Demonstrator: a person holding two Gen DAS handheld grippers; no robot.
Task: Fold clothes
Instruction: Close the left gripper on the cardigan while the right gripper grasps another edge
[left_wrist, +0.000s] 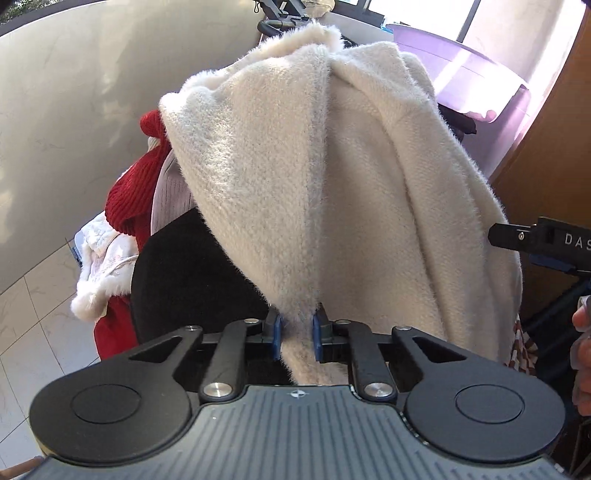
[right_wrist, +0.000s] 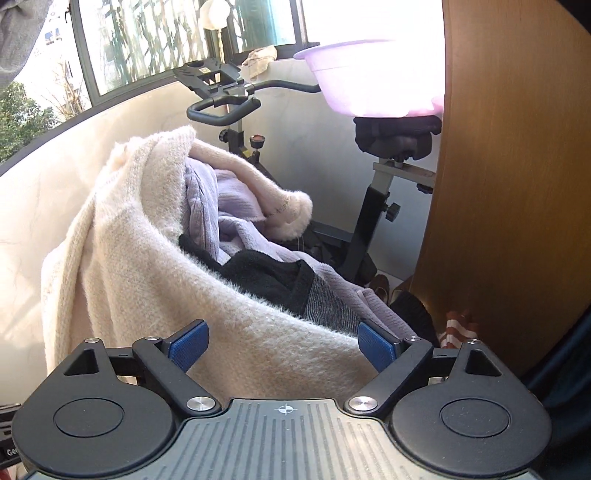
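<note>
The left gripper (left_wrist: 297, 338) is pinched almost shut on a fold of the cream fuzzy garment (left_wrist: 314, 177), its blue pads (left_wrist: 277, 334) pressing the nap from both sides. The fabric rises from the jaws toward twelve o'clock as a taut ridge, which suggests the pinch is there to lift the piece off the heap so it can be spread for folding.

The right gripper (right_wrist: 282, 347) stands wide apart and holds nothing; its blue pads (right_wrist: 188, 347) sit at nine and three o'clock of a broad sweep of the same cream fuzzy garment (right_wrist: 155, 251), which passes between them without visible pressure. It looks placed to take a second hold, so the cloth could be stretched between two hands.

Outward, the garment drapes over a pile: a lilac knit (right_wrist: 240, 206) and a black piece (right_wrist: 266, 273) at one o'clock in the right wrist view, a red knit (left_wrist: 136, 192) at nine o'clock in the left. Beyond stand an exercise bike (right_wrist: 229, 96) and a purple basin (right_wrist: 373, 81) at twelve to one o'clock.
</note>
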